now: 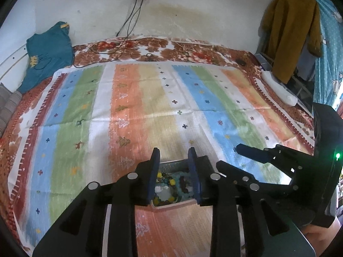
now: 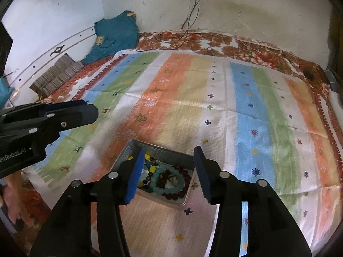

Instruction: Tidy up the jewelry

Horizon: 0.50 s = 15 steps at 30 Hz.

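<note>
A small metal tray lies on the striped cloth and holds several bead bracelets, light blue, dark brown and yellow. The tray's rim also shows in the left wrist view, between my left fingers. My left gripper is open and empty, its fingers astride the tray from above. My right gripper is open and empty, hovering over the tray. The right gripper also shows in the left wrist view at the right, and the left gripper shows at the left of the right wrist view.
The striped cloth covers a bed with a floral sheet. A teal garment and striped pillows lie at the far left. Cables hang from a wall socket. Clothes hang at the right.
</note>
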Each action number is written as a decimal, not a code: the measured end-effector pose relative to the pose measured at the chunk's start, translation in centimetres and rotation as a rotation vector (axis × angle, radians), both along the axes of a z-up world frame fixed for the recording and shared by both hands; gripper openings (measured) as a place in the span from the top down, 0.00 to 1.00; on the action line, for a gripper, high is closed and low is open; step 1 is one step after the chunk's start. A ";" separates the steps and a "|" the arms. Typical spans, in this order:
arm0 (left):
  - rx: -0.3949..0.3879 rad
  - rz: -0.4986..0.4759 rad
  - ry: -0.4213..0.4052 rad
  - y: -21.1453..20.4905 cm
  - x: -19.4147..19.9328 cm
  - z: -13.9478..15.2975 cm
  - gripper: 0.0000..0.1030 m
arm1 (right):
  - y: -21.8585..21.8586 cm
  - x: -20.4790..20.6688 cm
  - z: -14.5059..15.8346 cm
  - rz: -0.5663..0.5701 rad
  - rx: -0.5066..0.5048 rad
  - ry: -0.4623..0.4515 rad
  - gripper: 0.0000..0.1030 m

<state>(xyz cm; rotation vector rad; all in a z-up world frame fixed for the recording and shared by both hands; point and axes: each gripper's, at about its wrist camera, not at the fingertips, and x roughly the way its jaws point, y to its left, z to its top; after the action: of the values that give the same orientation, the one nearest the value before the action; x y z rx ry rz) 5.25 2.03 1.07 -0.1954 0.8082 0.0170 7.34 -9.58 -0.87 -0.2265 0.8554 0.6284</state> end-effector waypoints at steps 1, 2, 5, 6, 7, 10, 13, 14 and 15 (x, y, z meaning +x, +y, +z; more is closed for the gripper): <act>0.000 -0.001 0.000 -0.1 -0.2 0.0 0.69 | -0.2 -0.2 0.1 0.000 0.006 -0.002 0.51; 0.001 -0.001 0.000 -0.1 -0.5 -0.1 0.65 | -0.4 -0.4 0.3 0.002 0.012 -0.005 0.50; 0.012 -0.005 0.004 -0.3 -1.2 -0.2 0.59 | -0.9 -1.1 0.7 0.006 0.034 0.000 0.49; 0.019 -0.007 0.005 -0.4 -1.5 -0.2 0.57 | -1.0 -1.3 0.8 0.006 0.039 -0.002 0.48; 0.026 -0.010 0.006 -0.5 -1.7 -0.2 0.57 | -1.3 -1.6 1.0 0.006 0.044 -0.009 0.44; 0.022 -0.020 0.008 -0.5 -2.6 -0.2 0.56 | -1.7 -2.3 1.1 0.011 0.045 -0.017 0.41; 0.023 -0.023 0.007 -0.5 -3.3 -0.1 0.48 | -2.0 -3.2 1.4 0.015 0.048 -0.039 0.35; 0.023 -0.027 0.006 -0.6 -3.7 -0.1 0.45 | -2.2 -3.5 1.5 0.017 0.049 -0.047 0.34; 0.025 -0.029 0.005 -0.7 -4.0 -0.2 0.43 | -2.3 -3.8 1.6 0.021 0.049 -0.052 0.34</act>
<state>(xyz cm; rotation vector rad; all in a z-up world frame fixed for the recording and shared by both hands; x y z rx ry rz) 1.30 1.35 0.91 -0.1603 0.8153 -0.0001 3.57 -11.85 0.69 -0.2071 0.7878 0.6601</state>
